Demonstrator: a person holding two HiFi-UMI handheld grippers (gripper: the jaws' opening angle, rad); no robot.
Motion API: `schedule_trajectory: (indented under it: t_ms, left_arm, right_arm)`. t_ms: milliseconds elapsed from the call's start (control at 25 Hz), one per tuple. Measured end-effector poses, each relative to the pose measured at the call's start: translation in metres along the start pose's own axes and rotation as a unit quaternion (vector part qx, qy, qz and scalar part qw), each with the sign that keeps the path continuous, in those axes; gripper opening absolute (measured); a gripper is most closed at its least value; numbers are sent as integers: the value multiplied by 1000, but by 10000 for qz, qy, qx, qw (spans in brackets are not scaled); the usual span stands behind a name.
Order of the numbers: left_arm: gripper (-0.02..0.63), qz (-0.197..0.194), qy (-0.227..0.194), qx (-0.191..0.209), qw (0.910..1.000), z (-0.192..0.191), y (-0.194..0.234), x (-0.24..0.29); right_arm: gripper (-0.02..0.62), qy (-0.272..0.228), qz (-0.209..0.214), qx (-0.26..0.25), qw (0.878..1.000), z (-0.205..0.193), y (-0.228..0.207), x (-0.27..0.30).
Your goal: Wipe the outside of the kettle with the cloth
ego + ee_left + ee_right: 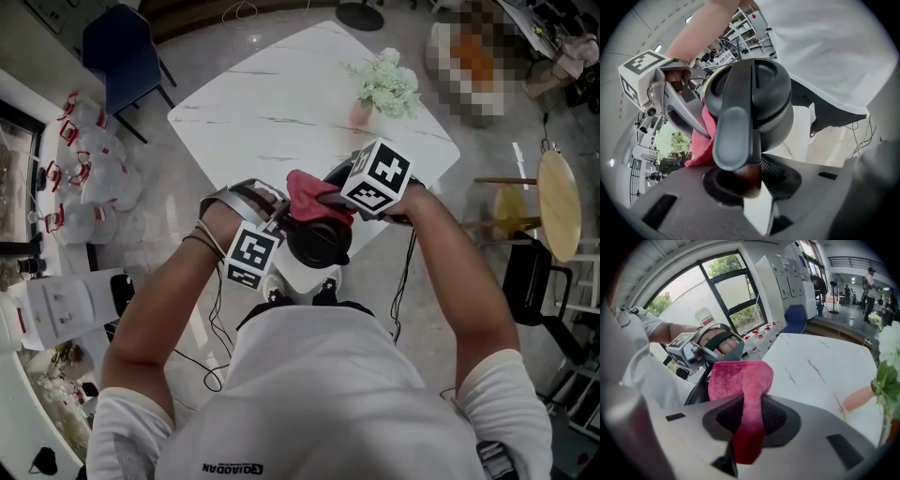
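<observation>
Kettle (780,126) lid (766,77) seems shut; pinkish vase (360,113) holds flowers (389,86).

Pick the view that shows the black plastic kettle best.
Left gripper view: the black plastic kettle fills the frame, lid and handle plain, handle end between the left gripper's jaws. Head view shows only its dark top, partly under the pink fleece cloth. Right gripper view: the cloth hides nearly all of it.
</observation>
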State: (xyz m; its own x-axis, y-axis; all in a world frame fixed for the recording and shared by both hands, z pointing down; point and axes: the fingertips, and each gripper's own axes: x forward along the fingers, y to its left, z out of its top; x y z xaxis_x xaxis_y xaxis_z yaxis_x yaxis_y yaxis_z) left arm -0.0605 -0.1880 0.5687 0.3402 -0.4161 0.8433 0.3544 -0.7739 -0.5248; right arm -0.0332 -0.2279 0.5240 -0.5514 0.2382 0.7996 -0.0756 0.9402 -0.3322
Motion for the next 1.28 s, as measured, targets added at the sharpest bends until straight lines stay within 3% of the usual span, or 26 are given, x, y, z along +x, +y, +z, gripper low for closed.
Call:
schedule_trajectory:
  t_ms: [240, 400, 760, 1040, 1280]
  left_arm:
    - [104, -126, 41, 4, 9999, 2, 4, 2]
    - [104, -167, 43, 93, 9998, 4, 9, 3]
    - [107, -233, 89, 63, 9997, 6, 16, 7]
    - [112, -311, 116, -146, 9993, 1, 17, 11]
    - [112, -359, 128, -235, 9990, -2, 17, 13]
  right_arm:
    - [98, 706, -409, -917, 9924, -12, -23, 19]
    - [98, 1156, -433, -1215, 9849, -30, -39, 35]
    - [97, 1505, -367, -1176, 9809, -67, -76, 66]
    - [97, 1410, -380, -1082, 9834, -75, -95, 89]
    - [97, 1335, -347, -672, 9882, -87, -103, 103]
